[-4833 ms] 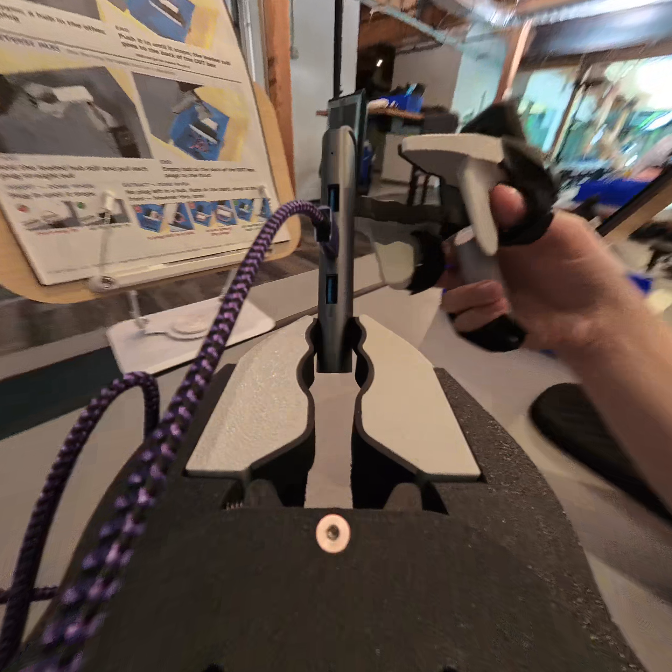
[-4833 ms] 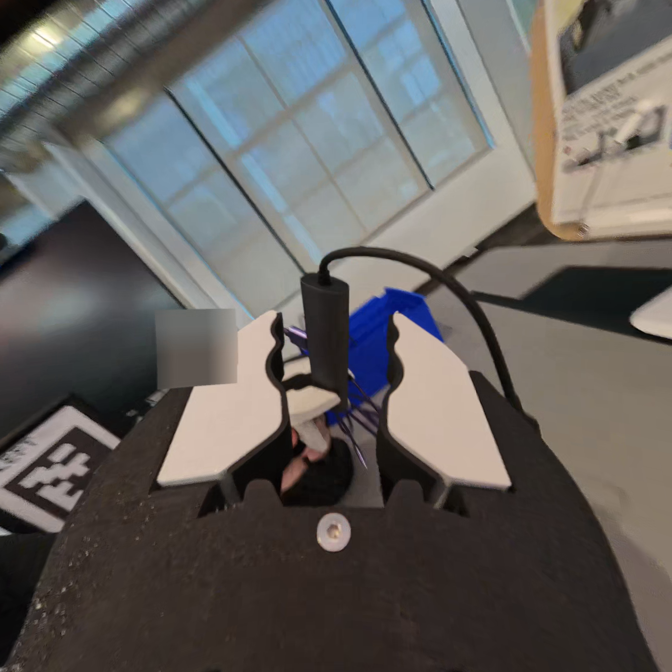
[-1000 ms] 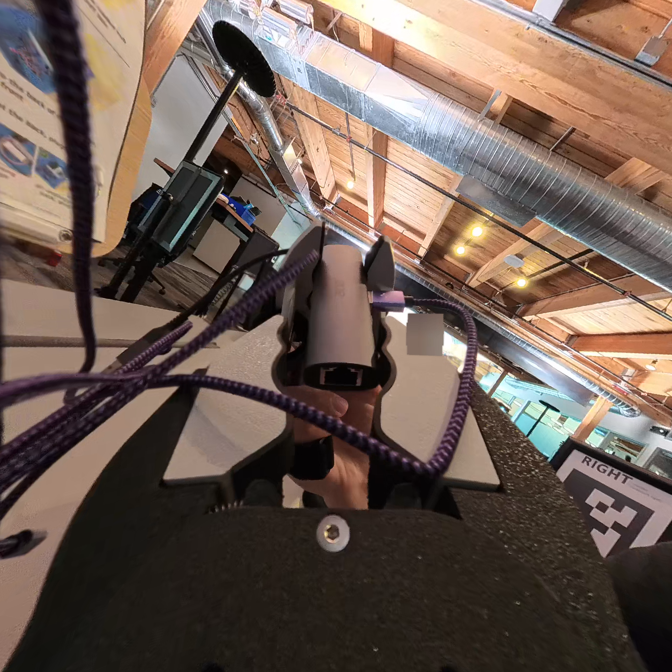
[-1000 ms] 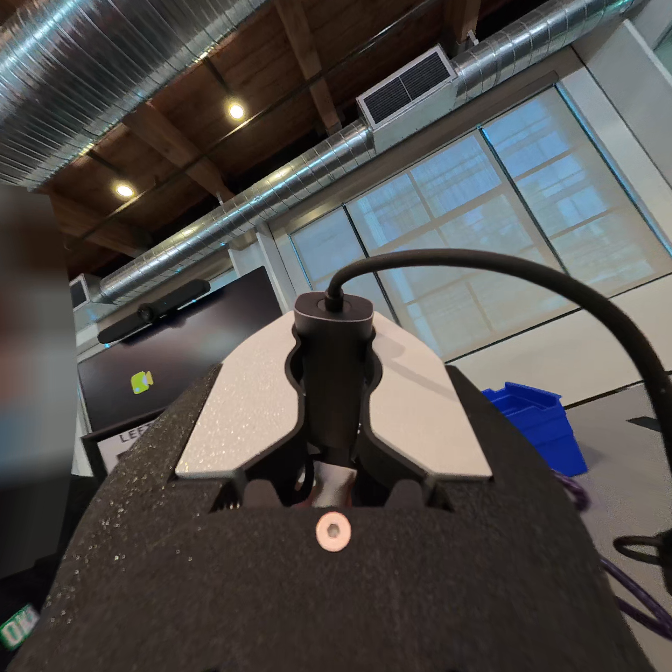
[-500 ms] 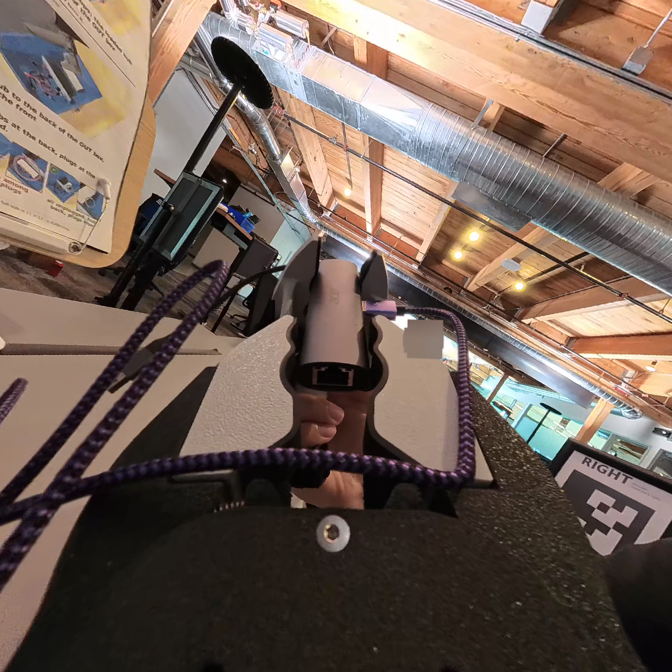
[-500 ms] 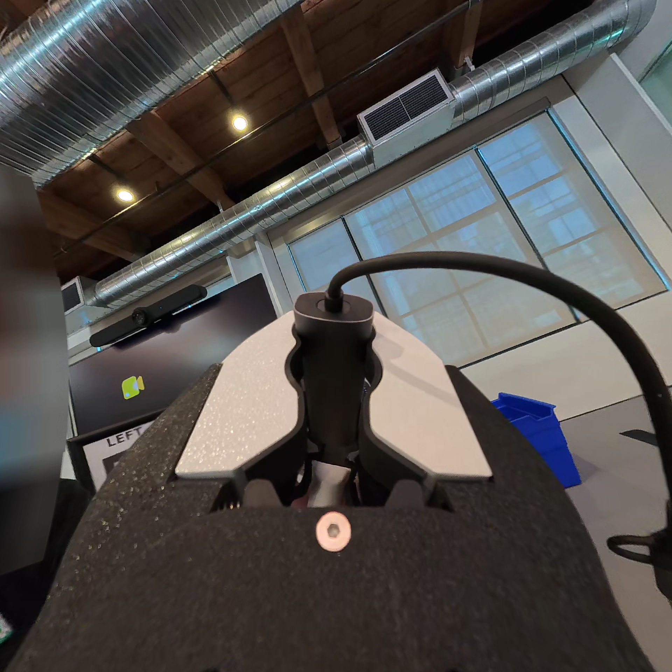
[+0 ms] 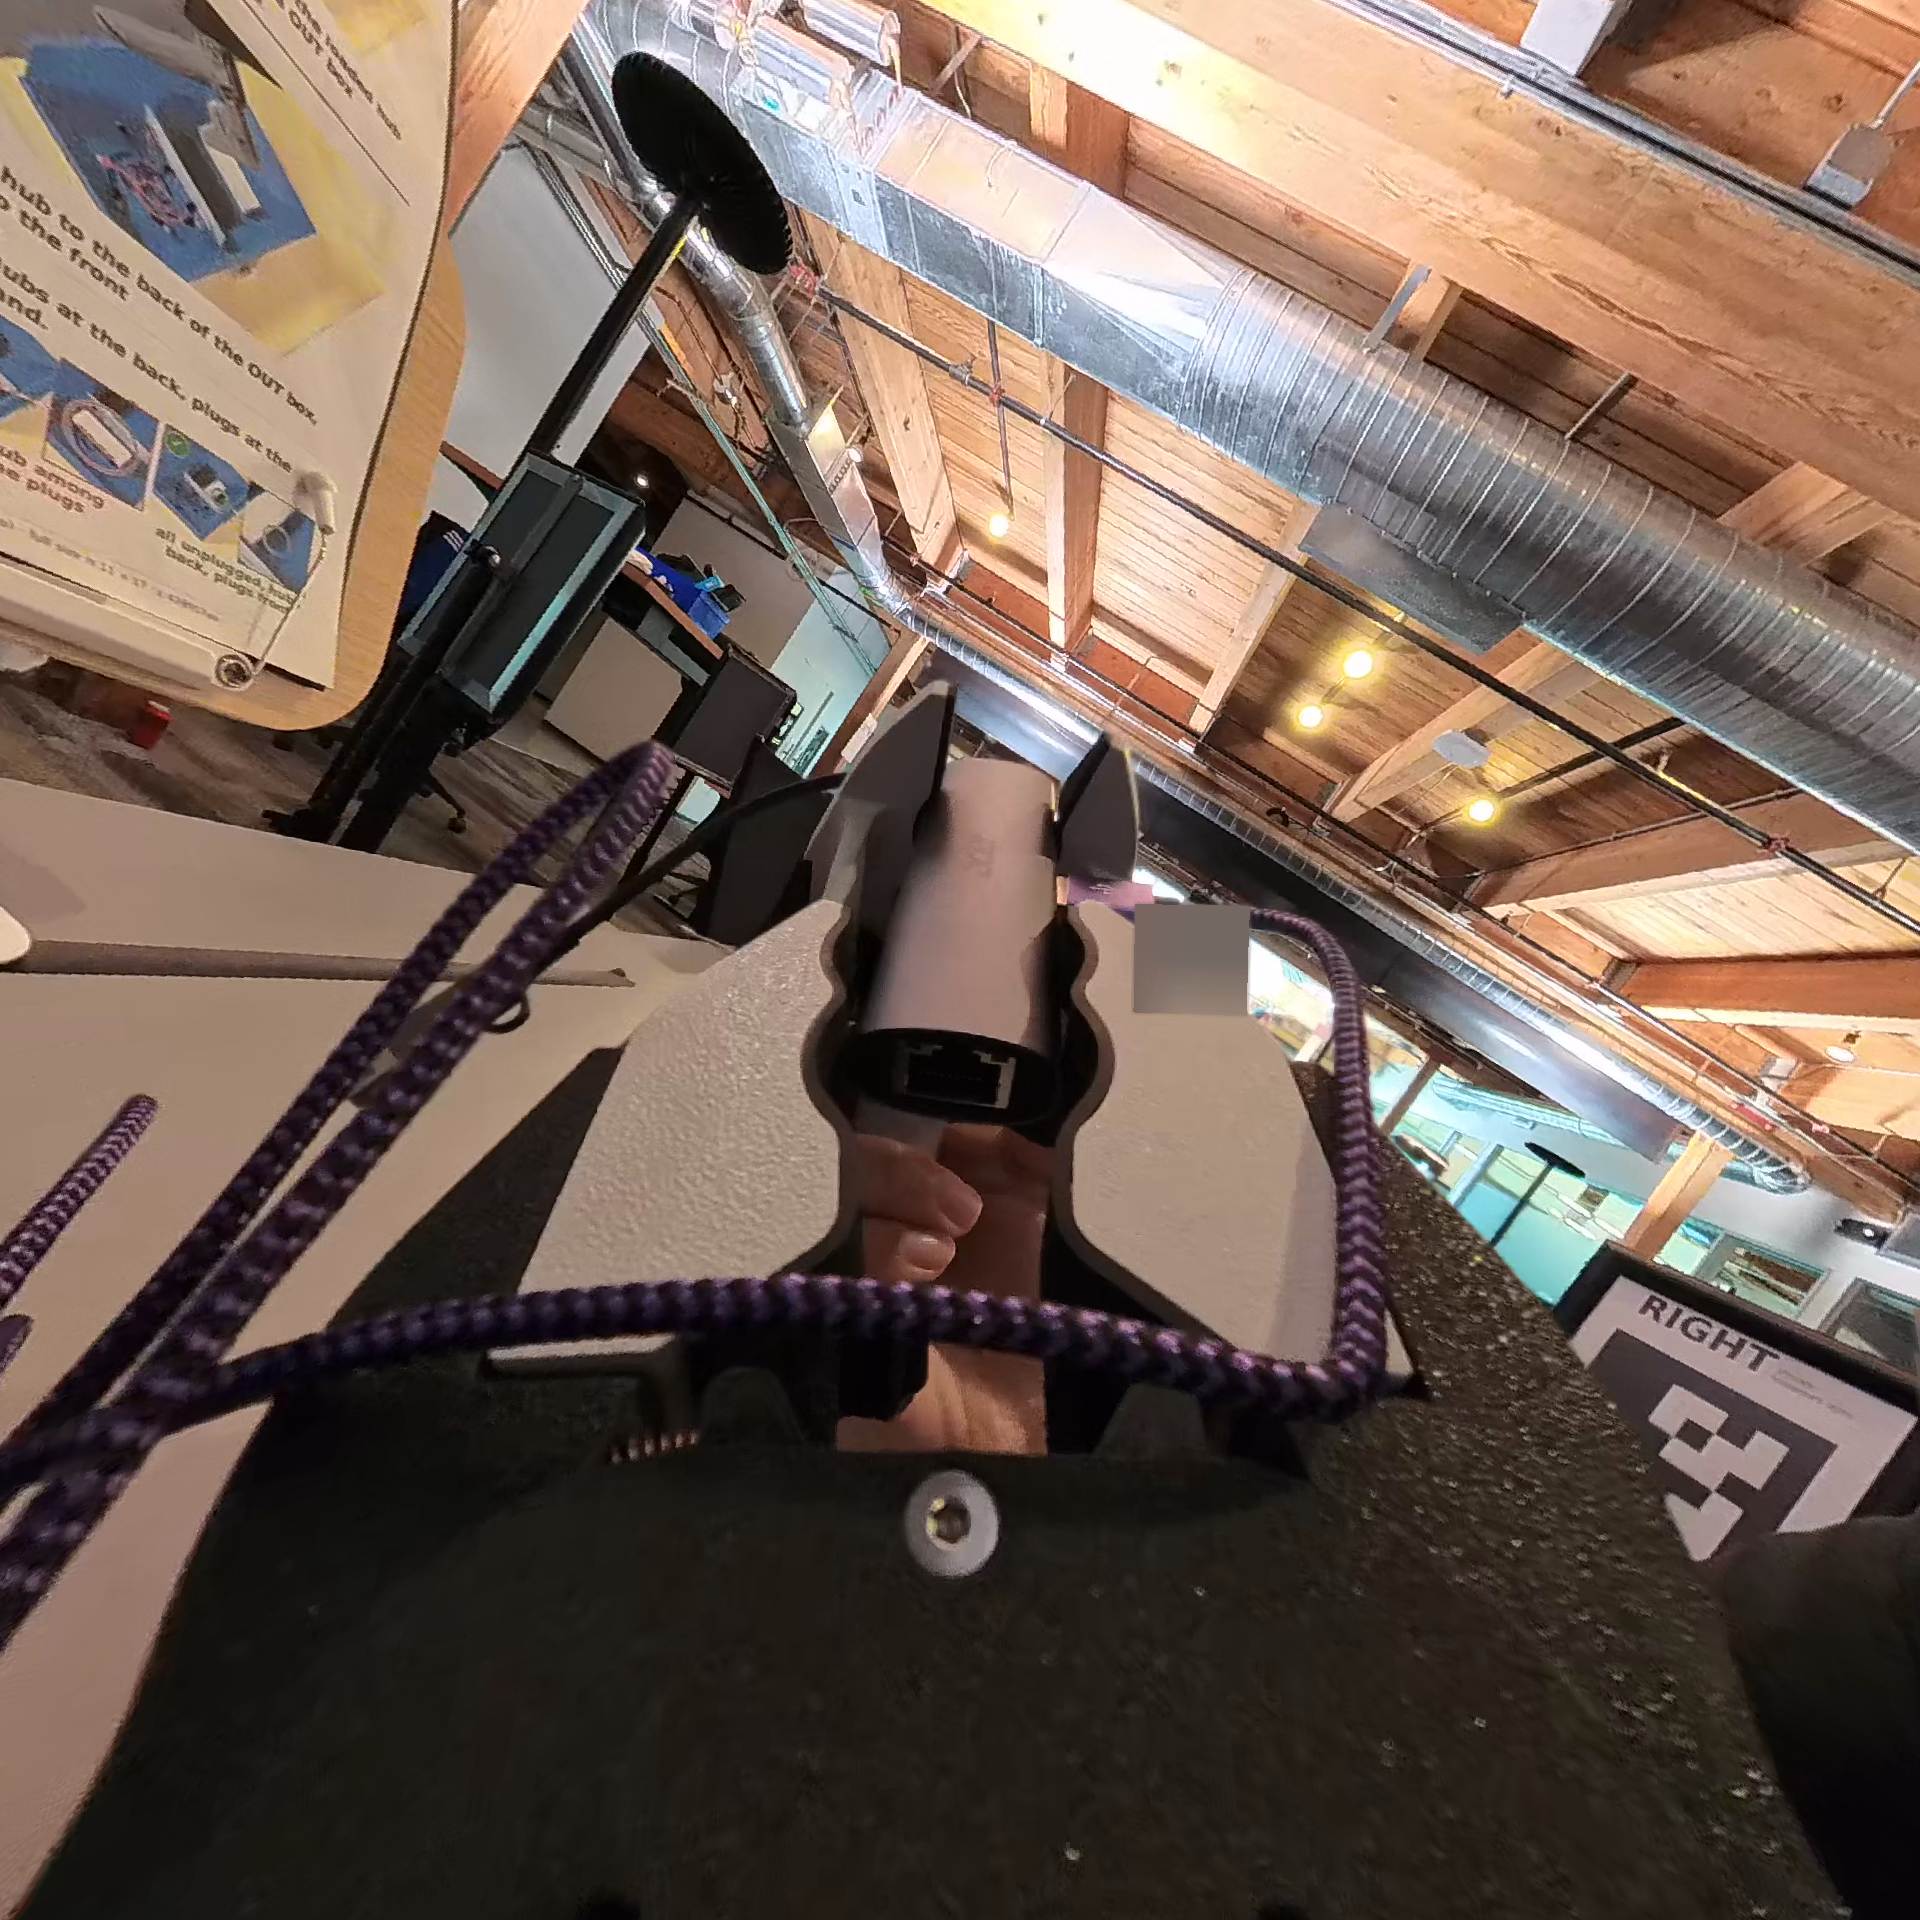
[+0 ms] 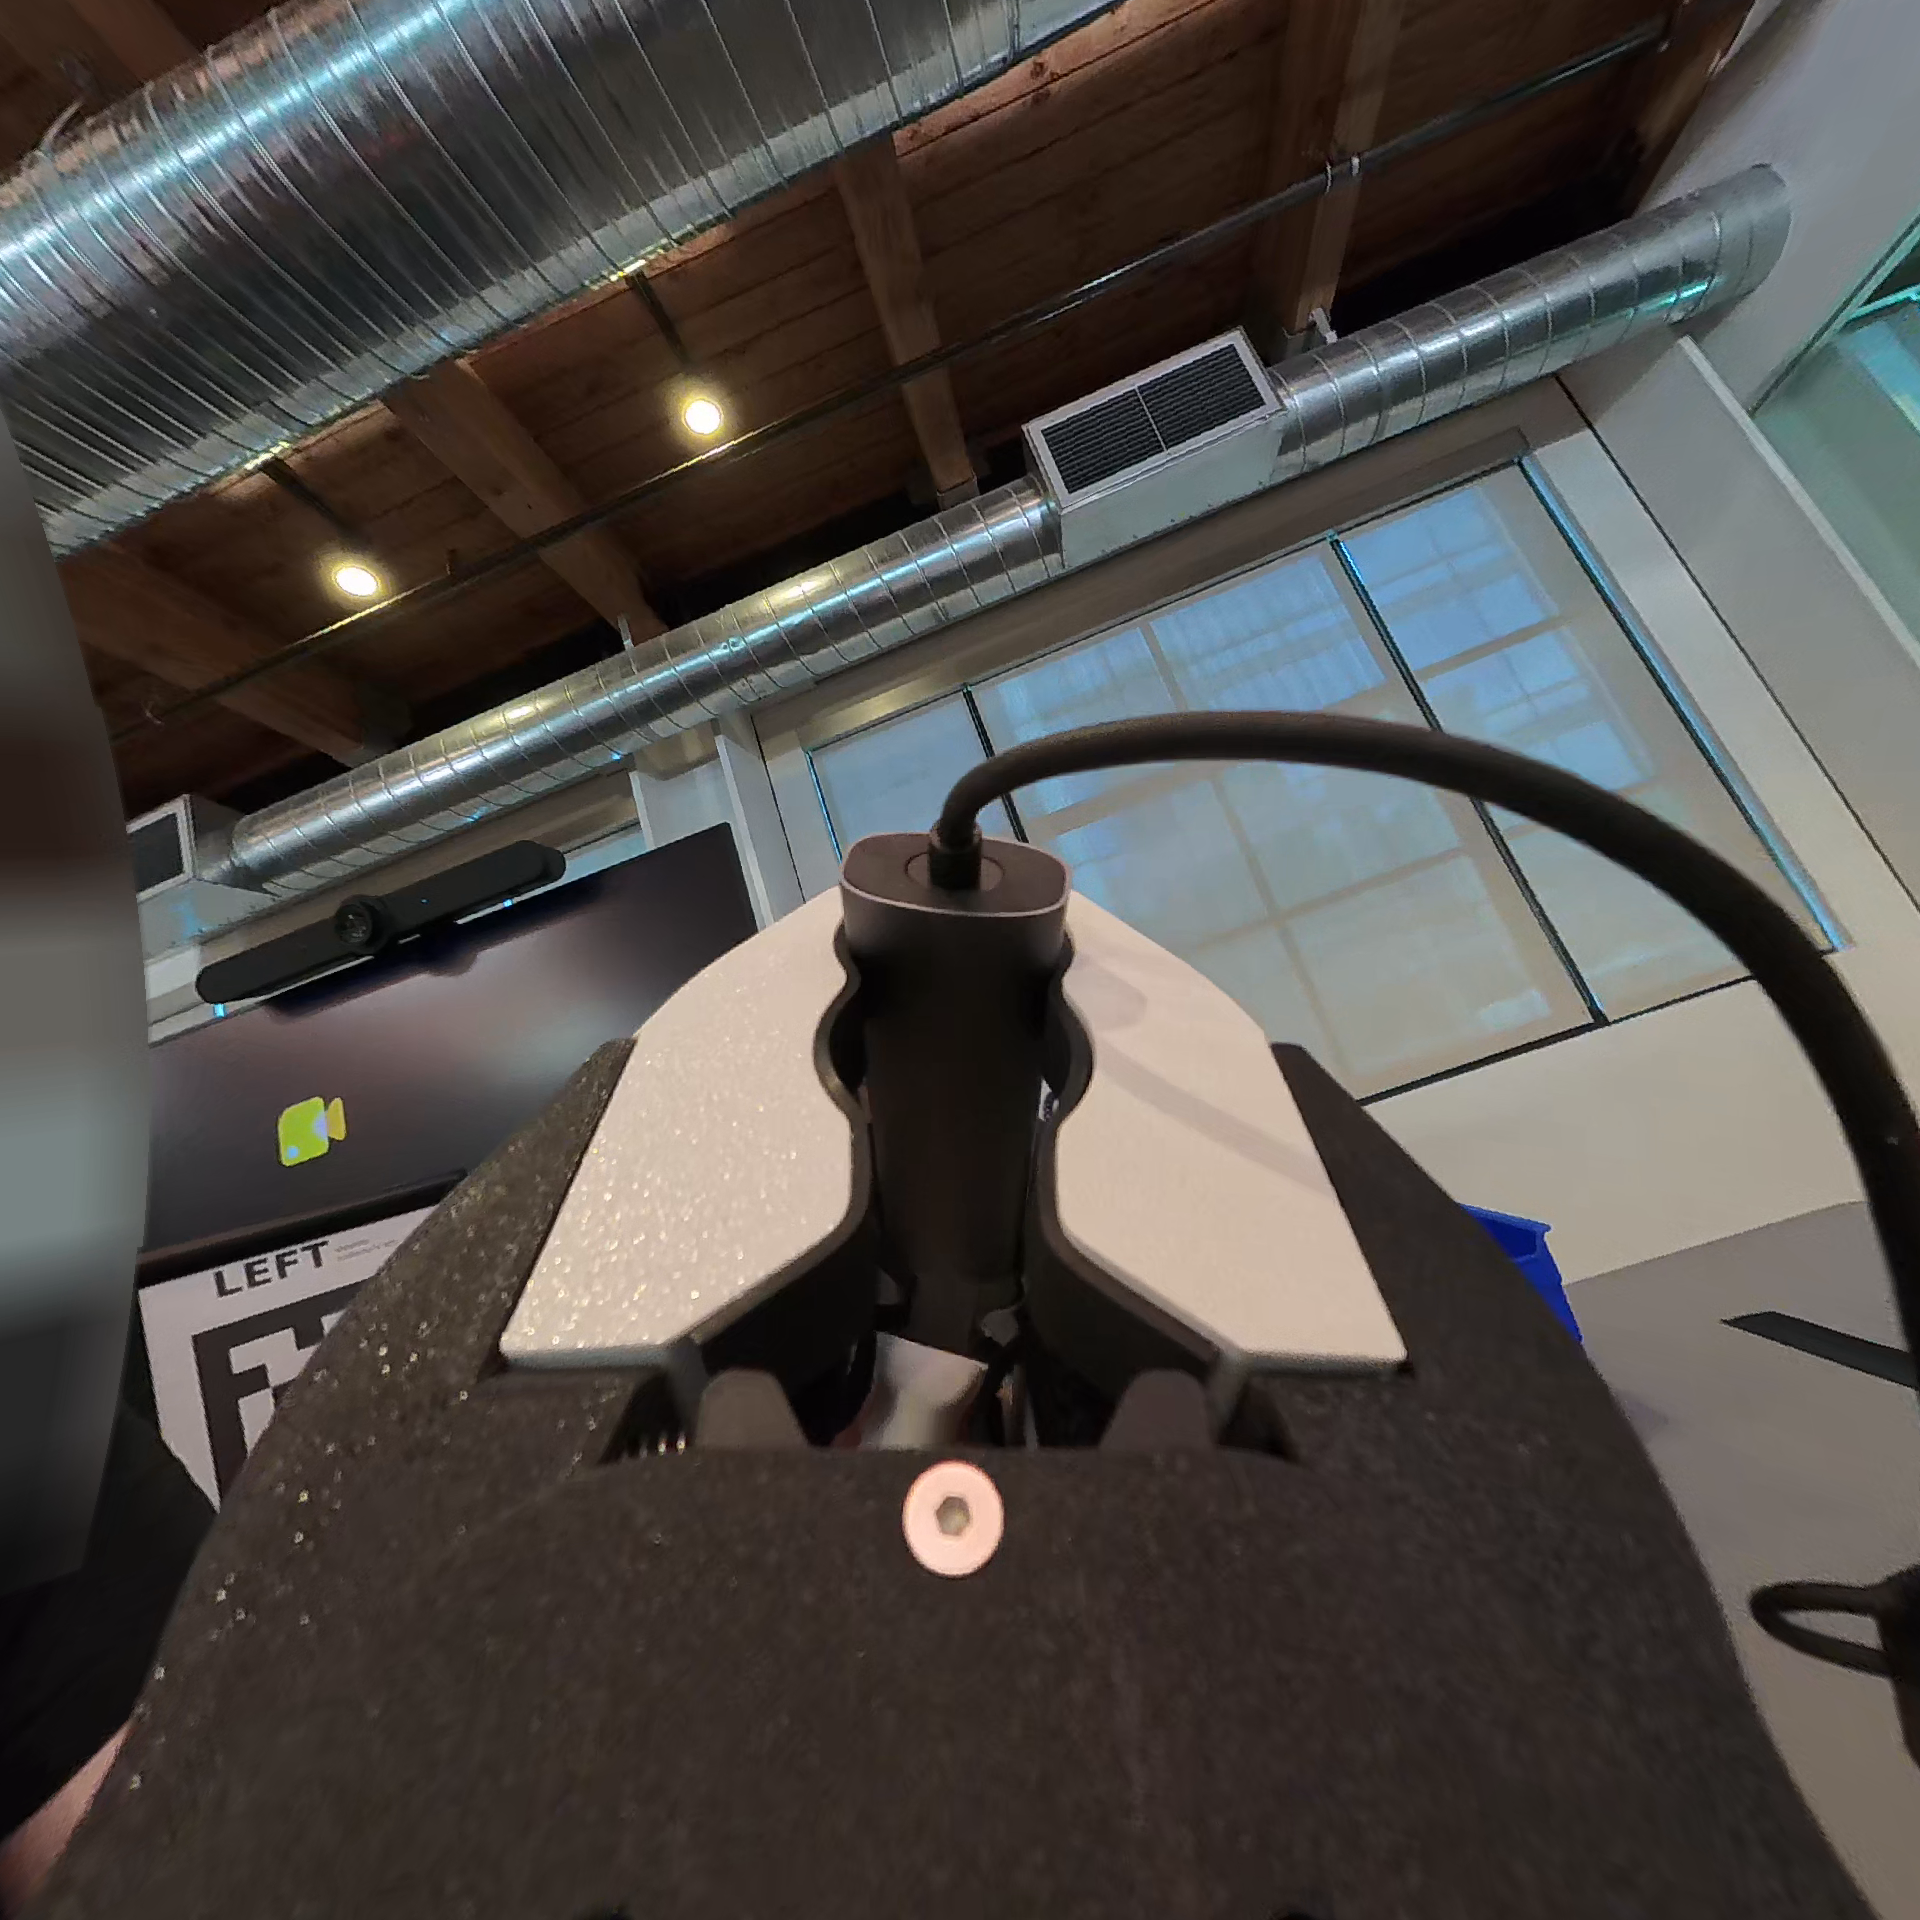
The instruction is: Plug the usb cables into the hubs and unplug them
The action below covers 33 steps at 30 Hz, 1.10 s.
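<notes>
**Hub clamped from both ends, purple plug seated on its right flank**

The grey hub point(image 7: 961, 935) is held in the air, long axis in line with the left tool point(image 7: 951, 997), network-port end facing that camera. The left tool's fingers are closed on the near end. The far end is pinched by the right tool point(image 8: 956, 997), whose fingers are seen clamped on the hub's dark end where the black lead point(image 8: 1455, 769) exits; both tools are thus shut on the same body, nose to nose along one axis.

A purple plug point(image 7: 1107, 891) is seen at the hub's right side, apparently seated in a side port (contact itself is partly hidden by the far tool's fingertip). Its braided purple cable point(image 7: 1340, 1143) loops back over the left tool's right finger and across its body toward the table point(image 7: 208, 935). More purple cable hangs on the left.

Judgement: the plug's pull axis lies sideways, at right angles to the hub's long axis, so neither tool is lined up for it now. One tool would have to be released and brought in from the hub's right. Snag risk: the cable draped over the left tool.
</notes>
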Each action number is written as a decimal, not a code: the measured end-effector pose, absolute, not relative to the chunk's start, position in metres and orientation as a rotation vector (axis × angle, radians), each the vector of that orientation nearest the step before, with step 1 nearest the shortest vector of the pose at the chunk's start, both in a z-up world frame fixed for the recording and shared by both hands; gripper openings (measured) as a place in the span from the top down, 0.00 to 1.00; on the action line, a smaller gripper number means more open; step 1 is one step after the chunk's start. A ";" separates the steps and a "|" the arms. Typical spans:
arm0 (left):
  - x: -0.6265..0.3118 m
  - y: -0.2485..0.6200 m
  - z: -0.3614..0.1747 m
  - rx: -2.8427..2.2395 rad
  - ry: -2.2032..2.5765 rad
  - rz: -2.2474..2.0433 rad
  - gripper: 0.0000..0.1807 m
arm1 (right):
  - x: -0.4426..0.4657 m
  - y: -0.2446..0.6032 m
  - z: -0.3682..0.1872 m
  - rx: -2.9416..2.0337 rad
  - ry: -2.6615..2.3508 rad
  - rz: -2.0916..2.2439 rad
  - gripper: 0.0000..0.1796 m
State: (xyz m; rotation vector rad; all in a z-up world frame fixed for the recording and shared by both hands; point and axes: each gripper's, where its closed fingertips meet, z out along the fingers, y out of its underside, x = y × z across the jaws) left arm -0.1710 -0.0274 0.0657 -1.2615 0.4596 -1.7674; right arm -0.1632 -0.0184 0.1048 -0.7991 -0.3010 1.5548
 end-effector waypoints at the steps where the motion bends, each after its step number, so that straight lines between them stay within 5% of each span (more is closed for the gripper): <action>1: -0.171 -0.027 0.065 -1.262 0.465 -1.771 0.80 | -0.164 -0.018 0.105 -0.799 -0.301 1.556 0.84; 23: -0.170 -0.027 0.063 -1.295 0.510 -1.799 0.78 | -0.159 -0.018 0.105 -0.757 -0.259 1.572 0.84; 33: -0.190 -0.018 0.069 -1.285 0.558 -1.480 0.80 | -0.157 0.001 0.102 -1.021 -0.266 1.520 0.72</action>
